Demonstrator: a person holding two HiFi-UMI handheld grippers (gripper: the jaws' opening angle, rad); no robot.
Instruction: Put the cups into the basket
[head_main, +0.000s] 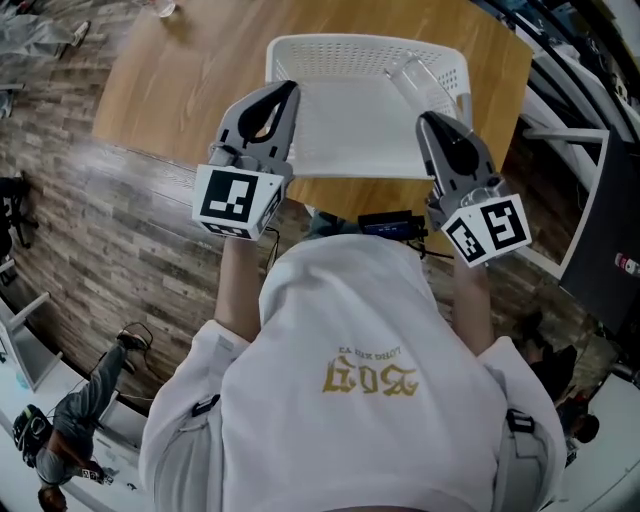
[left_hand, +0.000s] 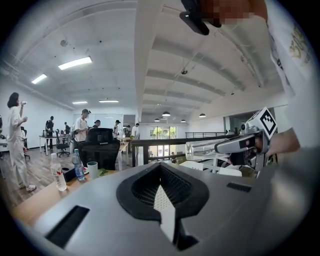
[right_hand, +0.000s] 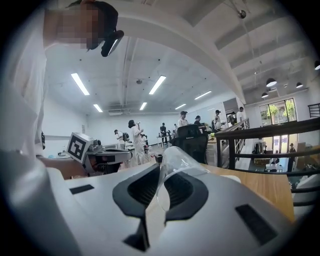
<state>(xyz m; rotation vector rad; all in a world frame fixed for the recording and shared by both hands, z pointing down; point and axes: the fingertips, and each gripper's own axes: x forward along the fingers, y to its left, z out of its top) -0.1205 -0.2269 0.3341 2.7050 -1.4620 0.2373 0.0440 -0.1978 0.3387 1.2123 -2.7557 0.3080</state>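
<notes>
A white perforated basket (head_main: 300, 55) rests on the wooden table (head_main: 180, 80). My right gripper (head_main: 428, 118) hovers over the basket's near right corner, shut on a clear plastic cup (head_main: 412, 80) that sticks out past its jaws. In the right gripper view the clear plastic cup (right_hand: 177, 167) sits pinched between the jaws of the right gripper (right_hand: 159, 175). My left gripper (head_main: 290, 88) is held over the basket's near left edge, shut and empty. The left gripper (left_hand: 161, 172) has its jaws pressed together, and the clear plastic cup (left_hand: 200, 149) shows off to the right.
A small clear object (head_main: 165, 8) stands at the table's far edge. Bottles (left_hand: 59, 172) and a green cup (left_hand: 92, 170) stand on another table near a black chair (left_hand: 100, 147). Several people stand in the background. A railing (right_hand: 265, 145) runs to the right.
</notes>
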